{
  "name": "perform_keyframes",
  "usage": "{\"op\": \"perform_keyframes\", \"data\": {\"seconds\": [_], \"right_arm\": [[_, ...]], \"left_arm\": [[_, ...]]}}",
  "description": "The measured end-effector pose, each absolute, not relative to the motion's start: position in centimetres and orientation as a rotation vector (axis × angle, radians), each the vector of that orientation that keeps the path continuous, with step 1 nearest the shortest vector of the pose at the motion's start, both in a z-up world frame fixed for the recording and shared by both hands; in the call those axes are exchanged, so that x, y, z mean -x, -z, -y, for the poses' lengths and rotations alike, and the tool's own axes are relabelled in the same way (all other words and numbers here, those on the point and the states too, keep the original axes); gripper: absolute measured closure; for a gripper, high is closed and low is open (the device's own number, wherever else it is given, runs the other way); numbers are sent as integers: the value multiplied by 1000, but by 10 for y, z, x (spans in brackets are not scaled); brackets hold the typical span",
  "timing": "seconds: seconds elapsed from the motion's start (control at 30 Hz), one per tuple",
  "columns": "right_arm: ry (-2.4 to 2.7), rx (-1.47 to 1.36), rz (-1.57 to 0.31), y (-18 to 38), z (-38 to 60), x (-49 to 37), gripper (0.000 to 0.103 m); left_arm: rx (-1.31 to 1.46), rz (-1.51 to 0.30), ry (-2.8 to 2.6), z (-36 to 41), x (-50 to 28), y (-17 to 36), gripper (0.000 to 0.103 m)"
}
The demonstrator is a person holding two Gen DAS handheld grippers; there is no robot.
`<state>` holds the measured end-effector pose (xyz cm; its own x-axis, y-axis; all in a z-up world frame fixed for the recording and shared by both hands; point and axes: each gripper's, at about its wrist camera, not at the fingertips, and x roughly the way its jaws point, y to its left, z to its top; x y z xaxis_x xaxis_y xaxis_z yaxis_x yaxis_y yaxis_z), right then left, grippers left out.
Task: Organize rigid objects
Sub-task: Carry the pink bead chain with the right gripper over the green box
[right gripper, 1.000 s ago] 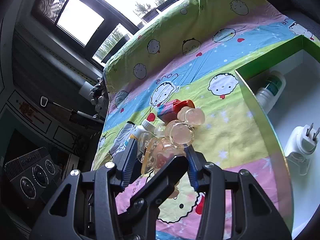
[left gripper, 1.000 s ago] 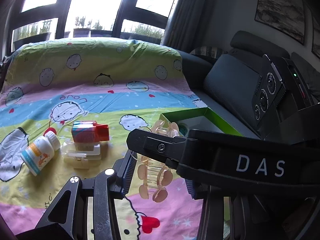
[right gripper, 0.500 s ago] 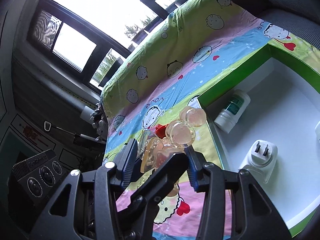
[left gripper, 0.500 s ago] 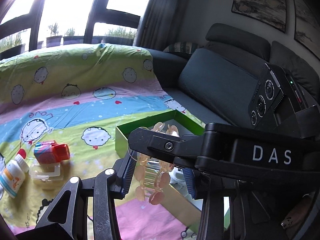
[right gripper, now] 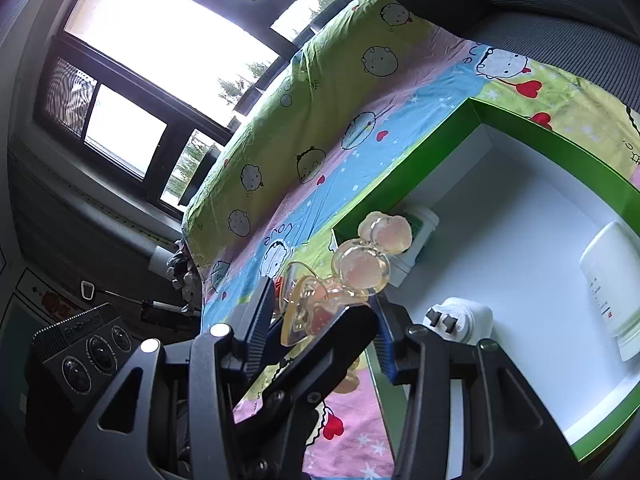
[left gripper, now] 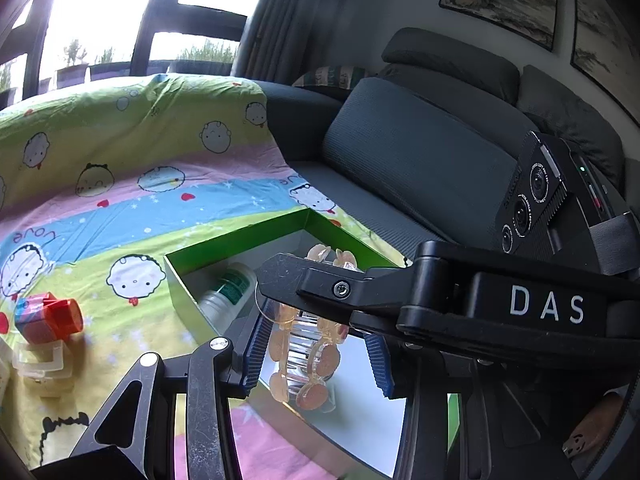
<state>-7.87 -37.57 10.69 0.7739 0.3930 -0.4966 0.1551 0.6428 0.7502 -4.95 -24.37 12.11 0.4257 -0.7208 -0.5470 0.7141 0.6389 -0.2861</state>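
A clear plastic rack with peach-coloured round ends [left gripper: 306, 354] hangs between the blue pads of my left gripper [left gripper: 314, 350], over the near part of the green box [left gripper: 236, 240]. My right gripper [right gripper: 324, 328] is shut on the same rack [right gripper: 362, 266], and its black finger crosses the left wrist view. Inside the white-floored box [right gripper: 520, 120] lie a white bottle with a green label [left gripper: 228, 290], a white plug adapter [right gripper: 460, 318] and a white jar [right gripper: 612, 284].
On the cartoon bedsheet [left gripper: 120, 184] left of the box lie a red and blue toy [left gripper: 46, 318] and a clear plastic clip box [left gripper: 38, 362]. A dark grey sofa [left gripper: 420, 160] runs behind the box. Windows are at the back.
Both grippers have carried the rack to the right, from over the sheet to over the green box. The toy and clip box now sit far left.
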Motion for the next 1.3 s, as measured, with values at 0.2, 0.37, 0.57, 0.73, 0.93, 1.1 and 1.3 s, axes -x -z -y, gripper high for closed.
{"op": "perform_keyframes", "data": {"seconds": [0.2, 0.37, 0.57, 0.73, 0.93, 1.1, 1.3], "right_arm": [[-126, -896, -688, -104, 385, 82, 58], [-109, -900, -690, -104, 388, 82, 57], [-98, -909, -689, -101, 393, 83, 57], [-88, -911, -692, -100, 396, 84, 57], [-82, -912, -700, -100, 397, 84, 56], [-75, -913, -706, -98, 399, 84, 56], [-73, -908, -710, -98, 399, 84, 56]], "left_arm": [[2, -701, 926, 252, 48, -119, 59], [12, -715, 939, 258, 46, -116, 59], [19, -725, 946, 263, 43, -113, 59], [22, -735, 956, 266, 41, -111, 59], [27, -748, 962, 268, 40, -109, 59], [33, -759, 968, 269, 38, -107, 59], [51, -768, 979, 267, 36, -104, 59]]}}
